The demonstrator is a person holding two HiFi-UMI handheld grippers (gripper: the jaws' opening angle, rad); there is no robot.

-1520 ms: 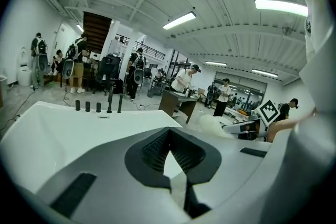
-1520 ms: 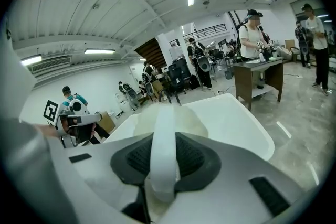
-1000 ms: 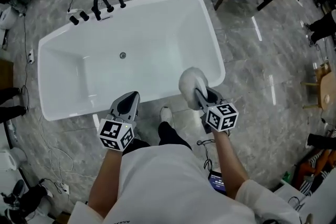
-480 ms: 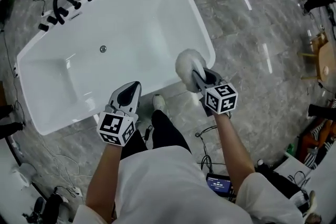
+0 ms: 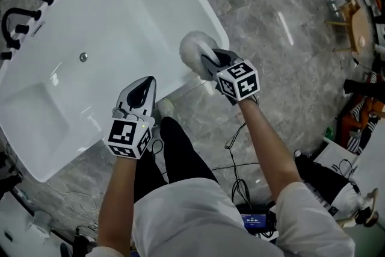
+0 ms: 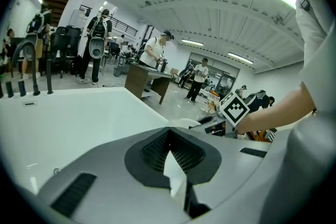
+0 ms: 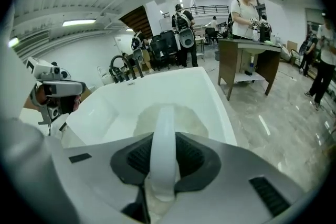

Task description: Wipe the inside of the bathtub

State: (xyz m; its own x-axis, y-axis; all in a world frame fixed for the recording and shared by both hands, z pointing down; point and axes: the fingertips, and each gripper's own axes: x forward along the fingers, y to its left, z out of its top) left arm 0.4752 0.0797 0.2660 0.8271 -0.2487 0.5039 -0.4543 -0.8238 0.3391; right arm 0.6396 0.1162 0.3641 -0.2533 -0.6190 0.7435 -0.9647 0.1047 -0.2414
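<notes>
White and fluffy, the round wiping pad (image 5: 194, 46) is carried on a pale plastic handle (image 7: 163, 144), which is clamped in the right gripper (image 5: 209, 61). It is held over the near rim of the glossy white bathtub (image 5: 120, 15), which lies toward ten o'clock. The left gripper (image 5: 143, 88) is closed on nothing. The rim could be struck on the way down, or the slim handle could be twisted in the jaws once the pad is pressed against the wall.

The bathtub (image 5: 120, 21) has been swung toward the upper left of the head view, its black faucet (image 5: 15, 21) now cut by the left edge. The scrubber (image 5: 194, 48) clamped in the right gripper (image 5: 210, 60) has been carried higher and leftward.
</notes>
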